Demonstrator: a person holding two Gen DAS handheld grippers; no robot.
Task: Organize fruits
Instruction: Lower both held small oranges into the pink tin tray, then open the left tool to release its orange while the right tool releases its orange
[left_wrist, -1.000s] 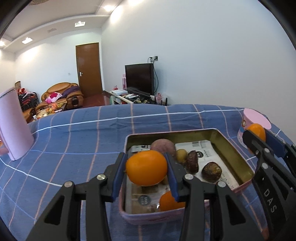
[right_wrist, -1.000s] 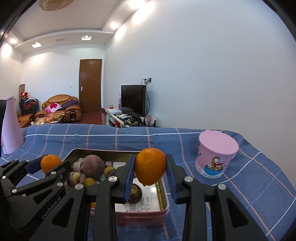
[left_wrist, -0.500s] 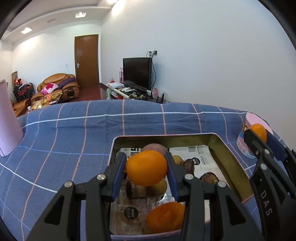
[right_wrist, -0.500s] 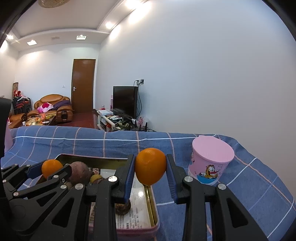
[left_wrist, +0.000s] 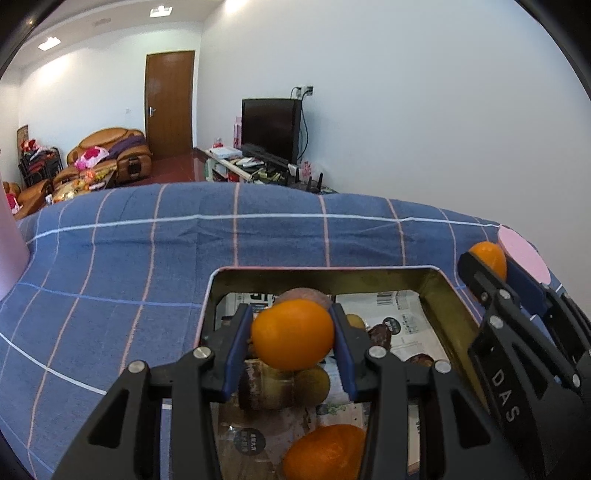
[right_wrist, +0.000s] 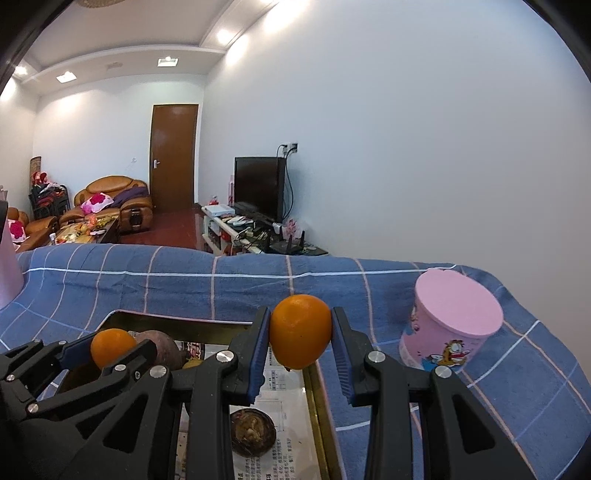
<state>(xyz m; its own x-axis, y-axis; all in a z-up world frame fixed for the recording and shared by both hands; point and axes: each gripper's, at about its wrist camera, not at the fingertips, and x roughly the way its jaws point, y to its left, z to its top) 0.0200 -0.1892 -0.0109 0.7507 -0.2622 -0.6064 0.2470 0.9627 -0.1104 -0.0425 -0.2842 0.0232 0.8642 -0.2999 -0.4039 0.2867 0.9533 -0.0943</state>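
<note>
My left gripper (left_wrist: 292, 334) is shut on an orange (left_wrist: 292, 334) and holds it above the metal tray (left_wrist: 325, 275). The tray is lined with newspaper and holds another orange (left_wrist: 325, 452), a reddish round fruit (left_wrist: 304, 294) and several small dark and yellow fruits. My right gripper (right_wrist: 300, 336) is shut on a second orange (right_wrist: 300, 336) above the tray's right rim (right_wrist: 314, 384). The left gripper with its orange (right_wrist: 110, 347) shows at the left in the right wrist view. The right gripper with its orange (left_wrist: 489, 256) shows at the right in the left wrist view.
The tray sits on a blue checked cloth (left_wrist: 147, 258). A pink lidded cup (right_wrist: 452, 325) with a cartoon cat stands right of the tray. A tall pink container (left_wrist: 11, 251) stands at the far left. A living room lies beyond the table's far edge.
Both grippers moved forward over the tray while holding their oranges. The right gripper shifted toward the tray's right rim. The tray now sits lower and closer in both views.
</note>
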